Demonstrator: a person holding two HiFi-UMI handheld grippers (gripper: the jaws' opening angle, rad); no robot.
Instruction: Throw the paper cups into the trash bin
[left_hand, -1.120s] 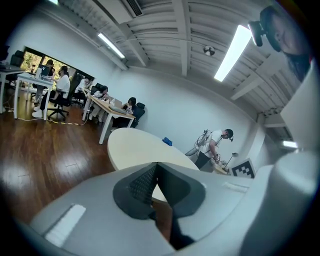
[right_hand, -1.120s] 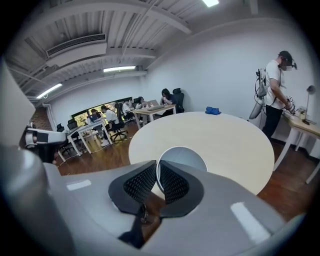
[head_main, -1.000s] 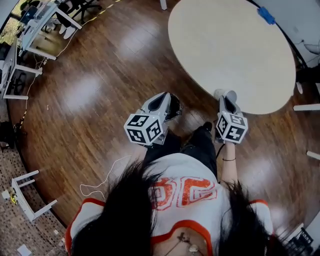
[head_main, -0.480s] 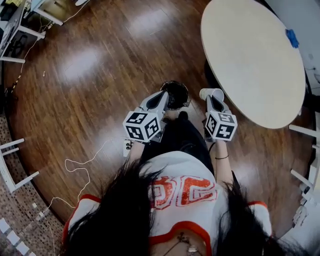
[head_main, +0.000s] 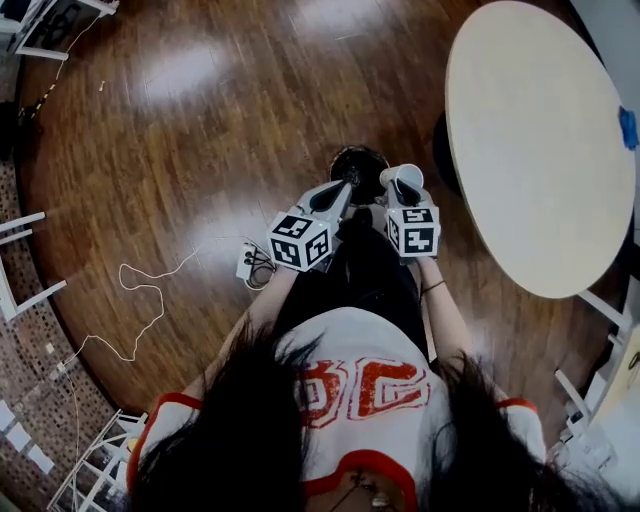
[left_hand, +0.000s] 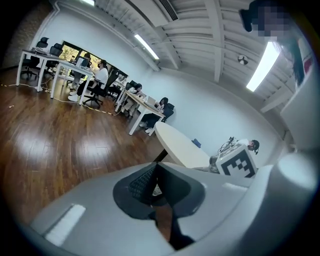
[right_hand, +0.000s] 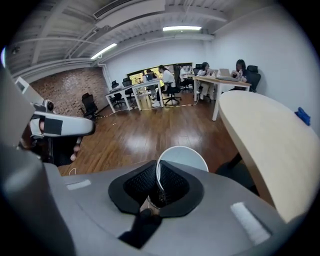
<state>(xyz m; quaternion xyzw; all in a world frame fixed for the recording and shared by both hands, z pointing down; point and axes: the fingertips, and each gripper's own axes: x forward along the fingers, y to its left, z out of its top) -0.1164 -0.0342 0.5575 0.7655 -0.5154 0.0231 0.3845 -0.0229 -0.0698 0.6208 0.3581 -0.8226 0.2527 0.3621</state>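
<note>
A white paper cup (head_main: 402, 178) is held by its rim in my right gripper (head_main: 405, 195). In the right gripper view the cup (right_hand: 182, 157) has one wall pinched between the jaws of this gripper (right_hand: 156, 172), its mouth facing away. The dark round trash bin (head_main: 358, 160) stands on the wood floor just beyond both grippers, left of the cup. My left gripper (head_main: 345, 188) points at the bin's near edge. In its own view the left gripper (left_hand: 156, 167) has its jaws together with nothing held.
A large round beige table (head_main: 540, 140) fills the right side, close to the bin. A power strip (head_main: 248, 265) with a white cable (head_main: 140, 300) lies on the floor at the left. White chair frames (head_main: 20, 260) stand at the far left. Desks with seated people (right_hand: 165, 80) line the back.
The person has turned left and stepped along. The trash bin has come into view and now sits just ahead of both grippers. The grippers have drawn closer together, the cup still held.
</note>
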